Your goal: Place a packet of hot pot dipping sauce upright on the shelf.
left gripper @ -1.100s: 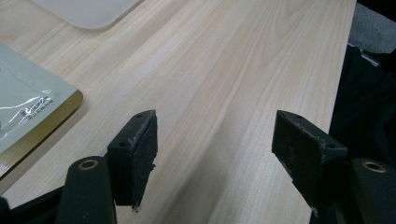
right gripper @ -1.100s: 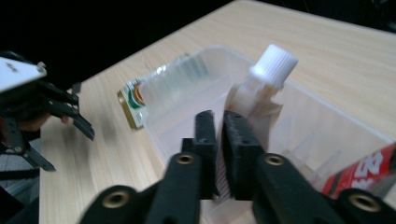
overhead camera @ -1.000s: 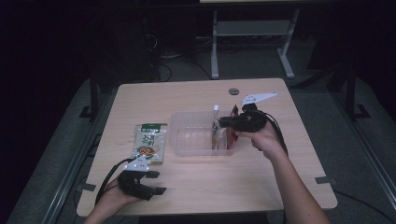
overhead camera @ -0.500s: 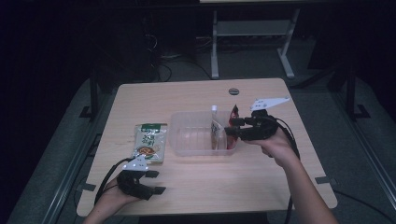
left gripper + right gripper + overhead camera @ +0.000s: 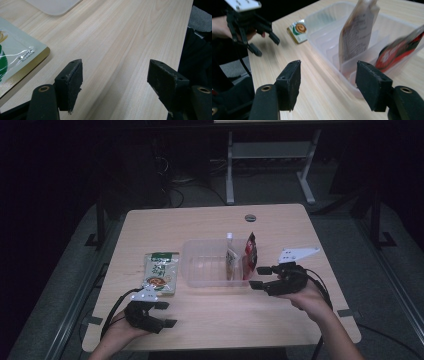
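The red packet [image 5: 251, 255] stands upright at the right end of the clear plastic tray [image 5: 200, 277], at the centre of the high view, with the pale printed packet [image 5: 231, 262] upright just to its left. My right claw [image 5: 256, 277] sits just right of the tray's right end, lower right of centre. Its jaws have just been opening and now stand wide apart with nothing between them. From my right gripper view the red packet [image 5: 398, 53] leans blurred at the right edge, the pale packet [image 5: 357, 33] rises at upper centre, and the tray's near rim [image 5: 324, 56] runs diagonally just ahead of my pads. That view also shows the packets held between low dividers in the tray.

My left claw [image 5: 165, 314] rests low at the lower left of the high view, near the table's front edge, jaws apart and gripping nothing. The green flat packet [image 5: 161, 272] lies just above it, touching or nearly touching the tray's left wall; I cannot tell which. My left gripper view shows that packet's gold-edged corner [image 5: 17, 65] at the left edge and one rounded tray corner [image 5: 53, 5] at the top.

Bare table [image 5: 220, 320] stretches between my two claws along the front, and more lies open behind the tray.
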The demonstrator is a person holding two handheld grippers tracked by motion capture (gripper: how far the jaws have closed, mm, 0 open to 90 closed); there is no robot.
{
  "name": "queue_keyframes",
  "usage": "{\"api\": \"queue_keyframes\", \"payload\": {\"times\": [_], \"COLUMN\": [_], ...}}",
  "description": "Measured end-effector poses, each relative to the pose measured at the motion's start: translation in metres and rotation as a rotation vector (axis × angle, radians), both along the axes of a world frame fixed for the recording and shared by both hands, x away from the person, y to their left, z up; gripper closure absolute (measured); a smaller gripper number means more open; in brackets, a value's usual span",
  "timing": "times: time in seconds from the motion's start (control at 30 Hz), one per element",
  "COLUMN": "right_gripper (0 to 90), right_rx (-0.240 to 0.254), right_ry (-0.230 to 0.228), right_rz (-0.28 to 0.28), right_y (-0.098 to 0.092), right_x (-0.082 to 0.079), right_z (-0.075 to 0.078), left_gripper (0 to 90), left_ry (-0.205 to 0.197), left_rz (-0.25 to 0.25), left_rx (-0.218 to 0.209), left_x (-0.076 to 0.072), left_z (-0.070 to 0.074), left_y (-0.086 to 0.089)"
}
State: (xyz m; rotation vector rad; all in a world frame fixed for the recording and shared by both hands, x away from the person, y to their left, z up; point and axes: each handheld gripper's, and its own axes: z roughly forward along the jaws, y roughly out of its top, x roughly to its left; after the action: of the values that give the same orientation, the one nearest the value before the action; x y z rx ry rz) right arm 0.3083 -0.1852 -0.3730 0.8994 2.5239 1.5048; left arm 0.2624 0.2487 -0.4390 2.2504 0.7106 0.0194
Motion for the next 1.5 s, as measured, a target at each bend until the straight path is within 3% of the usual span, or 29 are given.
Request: {"api": "queue_keyframes", "payload": {"times": [0.27, 0.33, 0.5, 0.67, 0.83, 0.93, 1.07, 1.2, 1.27, 1.37, 1.5], "right_gripper": [35.4, 34.6, 34.9, 34.7, 34.4, 34.0, 33.9, 34.0, 34.5, 34.7, 35.1], "right_rx": [-0.048, -0.063, -0.142, -0.172, -0.221, -0.208, -0.213, -0.221, -0.227, -0.235, -0.238], "right_ry": [-0.022, -0.018, -0.016, 0.006, 0.031, 0.051, 0.057, 0.055, 0.060, 0.060, 0.055], "right_rz": [0.005, -0.006, -0.028, -0.051, -0.063, -0.065, -0.062, -0.053, -0.055, -0.055, -0.056], "right_y": [0.004, 0.004, 0.002, -0.007, -0.014, -0.014, -0.011, -0.011, -0.011, -0.012, -0.013], "right_x": [-0.014, -0.018, -0.025, -0.033, -0.039, -0.032, -0.030, -0.030, -0.030, -0.030, -0.029], "right_z": [-0.019, -0.025, -0.041, -0.053, -0.063, -0.068, -0.070, -0.071, -0.072, -0.073, -0.073], "left_gripper": [27.2, 27.1, 27.3, 28.4, 36.2, 47.0, 60.3, 60.7, 59.8, 55.1, 53.7], "left_ry": [-0.023, -0.011, -0.018, -0.027, -0.023, -0.051, -0.071, -0.082, -0.079, -0.075, -0.092], "left_rz": [0.015, 0.027, 0.020, 0.018, 0.064, 0.106, 0.167, 0.214, 0.299, 0.379, 0.417], "left_rx": [0.001, -0.012, 0.005, 0.013, 0.015, 0.015, 0.054, 0.078, 0.118, 0.116, 0.111], "left_x": [0.001, 0.001, 0.002, 0.002, 0.003, 0.007, 0.019, 0.031, 0.044, 0.056, 0.072], "left_z": [0.002, 0.002, 0.003, 0.004, 0.006, 0.015, 0.020, 0.020, 0.019, 0.020, 0.021], "left_y": [0.004, 0.004, 0.007, 0.007, 0.007, 0.010, 0.015, 0.019, 0.024, 0.032, 0.039]}}
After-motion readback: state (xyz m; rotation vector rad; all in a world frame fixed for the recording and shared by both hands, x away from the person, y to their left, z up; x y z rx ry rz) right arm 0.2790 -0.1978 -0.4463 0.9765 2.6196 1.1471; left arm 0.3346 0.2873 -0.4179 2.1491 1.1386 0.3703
